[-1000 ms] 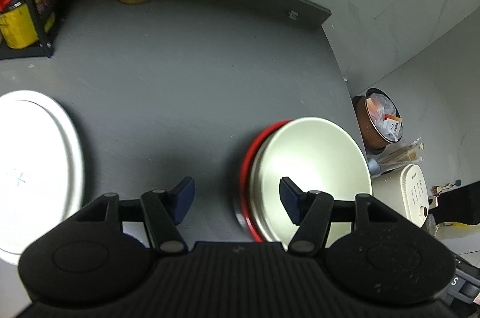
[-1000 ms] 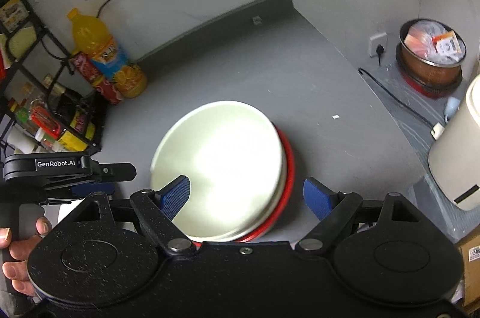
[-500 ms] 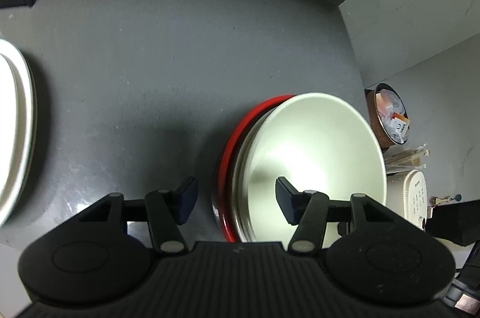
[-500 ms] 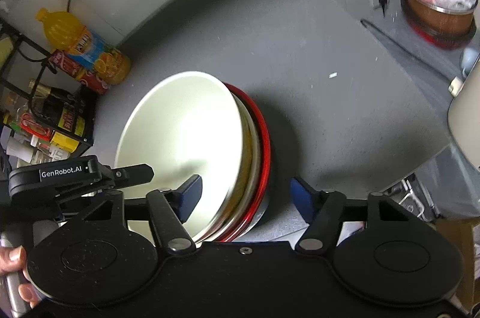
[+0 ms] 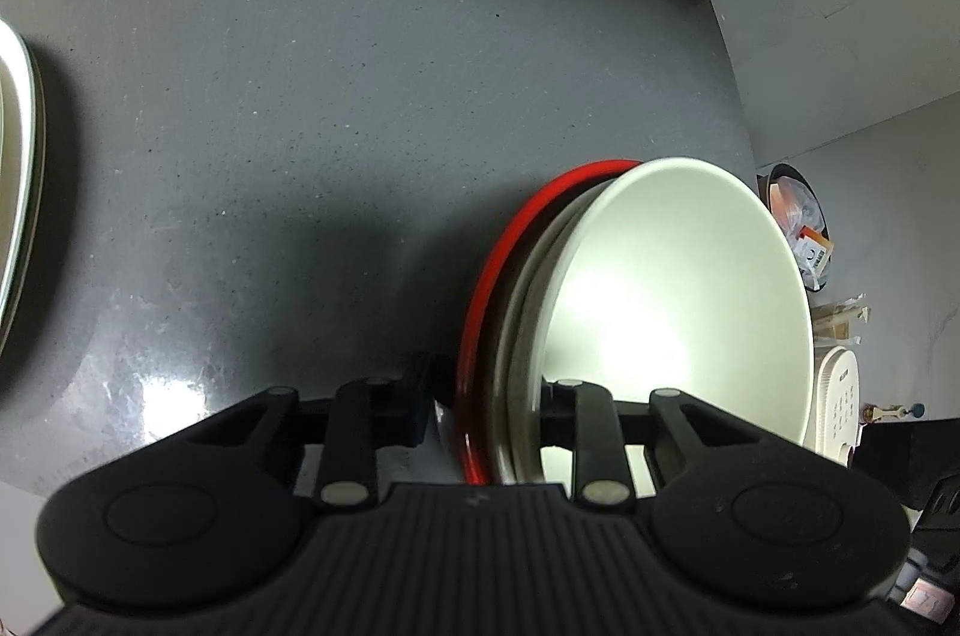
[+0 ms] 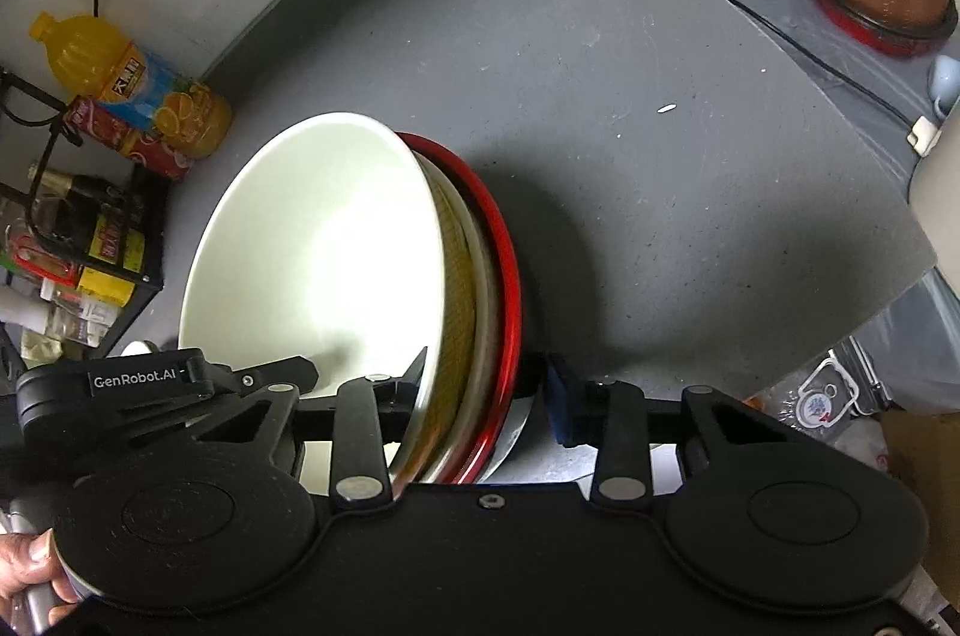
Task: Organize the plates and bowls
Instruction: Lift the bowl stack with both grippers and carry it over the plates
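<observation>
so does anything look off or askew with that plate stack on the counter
Nothing spilled or broken. The stack of round plates, cream white plate on top and red-rimmed plate at the bottom, sits slightly staggered, rims not concentric. The left gripper and right gripper straddle opposite edges, jaws closing.

Cream plate [image 5: 678, 288] – glossy glaze; red rim [image 5: 510, 240] shiny; countertop [image 5: 336, 96] – matt speckled grey stone
</observation>
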The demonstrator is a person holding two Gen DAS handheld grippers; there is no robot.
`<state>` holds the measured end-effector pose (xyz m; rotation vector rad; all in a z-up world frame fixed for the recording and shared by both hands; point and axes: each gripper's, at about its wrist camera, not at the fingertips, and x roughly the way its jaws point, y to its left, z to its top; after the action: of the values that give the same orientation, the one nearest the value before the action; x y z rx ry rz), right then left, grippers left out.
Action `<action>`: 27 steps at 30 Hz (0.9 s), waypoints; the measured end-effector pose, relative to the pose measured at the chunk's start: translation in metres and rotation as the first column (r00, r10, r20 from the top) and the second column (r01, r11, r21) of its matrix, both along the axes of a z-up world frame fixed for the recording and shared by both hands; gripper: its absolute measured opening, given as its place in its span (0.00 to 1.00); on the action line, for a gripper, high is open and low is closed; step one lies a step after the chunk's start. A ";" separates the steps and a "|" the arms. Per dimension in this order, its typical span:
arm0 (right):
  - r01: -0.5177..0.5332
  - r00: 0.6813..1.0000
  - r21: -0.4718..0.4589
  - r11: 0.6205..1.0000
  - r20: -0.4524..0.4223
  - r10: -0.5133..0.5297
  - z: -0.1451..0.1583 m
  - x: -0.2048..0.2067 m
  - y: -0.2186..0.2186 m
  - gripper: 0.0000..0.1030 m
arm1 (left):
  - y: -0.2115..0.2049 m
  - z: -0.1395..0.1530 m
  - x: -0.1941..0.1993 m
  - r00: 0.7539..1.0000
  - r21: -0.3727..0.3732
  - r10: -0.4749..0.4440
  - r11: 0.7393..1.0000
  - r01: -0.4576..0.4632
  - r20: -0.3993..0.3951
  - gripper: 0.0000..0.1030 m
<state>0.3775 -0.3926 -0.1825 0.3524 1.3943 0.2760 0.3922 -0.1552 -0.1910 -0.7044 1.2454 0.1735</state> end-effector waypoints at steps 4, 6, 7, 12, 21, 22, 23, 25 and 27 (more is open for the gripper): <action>0.012 1.000 -0.009 1.000 0.010 -0.012 0.003 -0.003 -0.001 0.33 | -0.003 0.002 -0.002 1.000 0.005 -0.013 1.000 0.013 -0.003 0.26; 0.008 1.000 -0.006 1.000 0.023 -0.008 0.006 -0.006 0.000 0.33 | -0.003 0.003 -0.003 1.000 0.004 -0.018 1.000 0.018 0.002 0.26; 0.009 1.000 -0.004 1.000 0.028 -0.008 0.008 -0.006 0.001 0.33 | -0.002 0.003 -0.005 1.000 0.003 -0.020 1.000 0.020 0.006 0.26; 0.009 0.999 0.001 1.000 0.048 -0.009 0.018 -0.006 0.010 0.33 | 0.006 0.015 -0.010 0.999 0.010 -0.022 1.000 0.021 0.028 0.26; -0.025 0.996 0.006 1.000 0.091 0.025 0.041 -0.010 0.041 0.33 | 0.039 0.041 -0.025 0.998 0.010 -0.004 1.000 0.003 0.070 0.26; -0.030 0.995 0.007 1.000 0.094 0.029 0.042 -0.010 0.045 0.33 | 0.043 0.044 -0.027 0.997 0.010 -0.001 1.000 0.000 0.074 0.26; -0.036 0.995 0.008 0.999 0.098 0.035 0.044 -0.010 0.049 0.33 | 0.048 0.047 -0.029 0.997 0.010 0.004 1.000 -0.004 0.077 0.27; -0.043 0.994 0.011 0.999 0.105 0.042 0.048 -0.011 0.057 0.33 | 0.056 0.053 -0.032 0.996 0.013 0.010 1.000 -0.011 0.084 0.27; -0.050 0.993 0.015 0.999 0.112 0.048 0.052 -0.012 0.065 0.33 | 0.064 0.058 -0.036 0.996 0.016 0.016 1.000 -0.017 0.092 0.27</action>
<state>0.3655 -0.3279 -0.1303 0.3132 1.2920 0.3437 0.3559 -0.0914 -0.1328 -0.7004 1.1491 0.1633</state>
